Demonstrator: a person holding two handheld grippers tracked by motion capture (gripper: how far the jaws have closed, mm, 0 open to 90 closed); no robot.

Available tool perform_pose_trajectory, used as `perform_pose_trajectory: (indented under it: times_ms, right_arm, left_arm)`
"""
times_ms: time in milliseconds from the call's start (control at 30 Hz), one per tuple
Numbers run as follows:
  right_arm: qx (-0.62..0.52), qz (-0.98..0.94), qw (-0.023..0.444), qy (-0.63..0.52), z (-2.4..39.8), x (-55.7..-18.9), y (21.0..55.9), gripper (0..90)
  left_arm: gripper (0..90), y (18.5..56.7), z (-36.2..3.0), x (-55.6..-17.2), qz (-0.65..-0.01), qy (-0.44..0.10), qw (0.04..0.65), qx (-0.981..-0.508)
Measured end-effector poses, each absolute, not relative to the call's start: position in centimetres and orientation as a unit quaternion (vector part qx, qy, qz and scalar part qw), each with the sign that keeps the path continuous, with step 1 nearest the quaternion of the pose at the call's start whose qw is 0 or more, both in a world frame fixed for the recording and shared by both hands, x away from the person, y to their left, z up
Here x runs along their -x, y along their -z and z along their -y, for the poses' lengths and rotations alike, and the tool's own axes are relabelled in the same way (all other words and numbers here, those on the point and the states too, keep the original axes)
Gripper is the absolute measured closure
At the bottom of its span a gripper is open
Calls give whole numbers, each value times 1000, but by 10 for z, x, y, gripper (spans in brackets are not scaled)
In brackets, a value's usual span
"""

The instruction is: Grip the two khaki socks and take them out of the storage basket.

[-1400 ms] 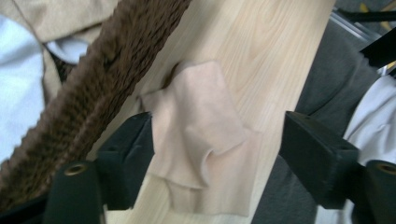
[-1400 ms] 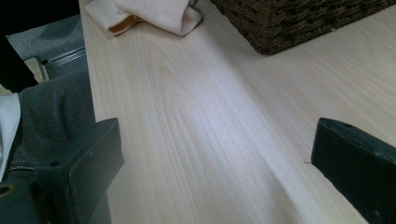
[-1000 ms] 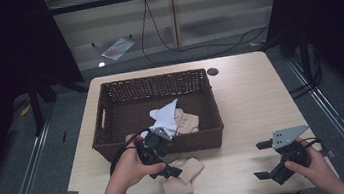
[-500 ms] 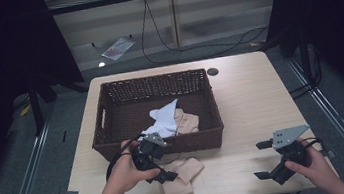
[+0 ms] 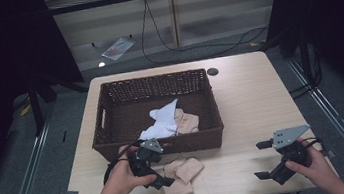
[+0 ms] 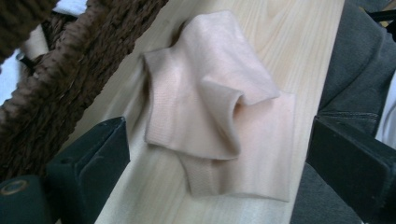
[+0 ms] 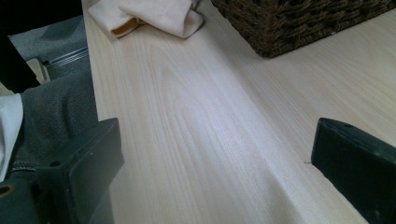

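Note:
A crumpled beige cloth (image 5: 182,174) (image 6: 219,126) (image 7: 149,14) lies on the table near its front edge, just in front of the wicker basket (image 5: 111,110) (image 6: 60,70) (image 7: 299,23). My left gripper (image 5: 163,176) (image 6: 219,177) hovers right over the cloth's left side with its jaws wide open and nothing gripped. Inside the basket rest a white cloth (image 5: 163,121) and another beige cloth (image 5: 187,122). My right gripper (image 5: 265,159) (image 7: 215,177) stands open over bare wood at the front right, empty.
The light wooden table (image 5: 256,101) has a small round cable hole (image 5: 213,71) at the back right. Beyond it are grey floor, cables (image 5: 189,49) and a piece of litter (image 5: 115,47). A person's grey-clad legs (image 6: 359,60) show past the front edge.
My left gripper has shifted slightly left and down toward the beige cloth on the table. The right gripper has stayed put.

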State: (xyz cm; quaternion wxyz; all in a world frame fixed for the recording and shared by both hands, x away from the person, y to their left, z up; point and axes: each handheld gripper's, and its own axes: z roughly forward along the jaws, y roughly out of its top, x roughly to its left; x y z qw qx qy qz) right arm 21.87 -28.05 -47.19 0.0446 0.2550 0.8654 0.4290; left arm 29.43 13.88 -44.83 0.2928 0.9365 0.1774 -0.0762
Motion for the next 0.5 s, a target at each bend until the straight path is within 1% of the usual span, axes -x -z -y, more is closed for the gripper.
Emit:
perform_pose_trajectory:
  times_ms: [167,400,500]
  right_arm:
    - [-256,-864,46,-430,281,-219,472,21]
    - [-255,-864,48,-431,281,-218,471,21]
    - [-256,-864,48,-432,281,-218,471,20]
  left_arm:
    - [57,455,-140,-293,-179,71,293,-936]
    - [59,463,-142,-288,-163,60,305,-936]
    - [60,467,-144,-287,-162,58,296,-940]
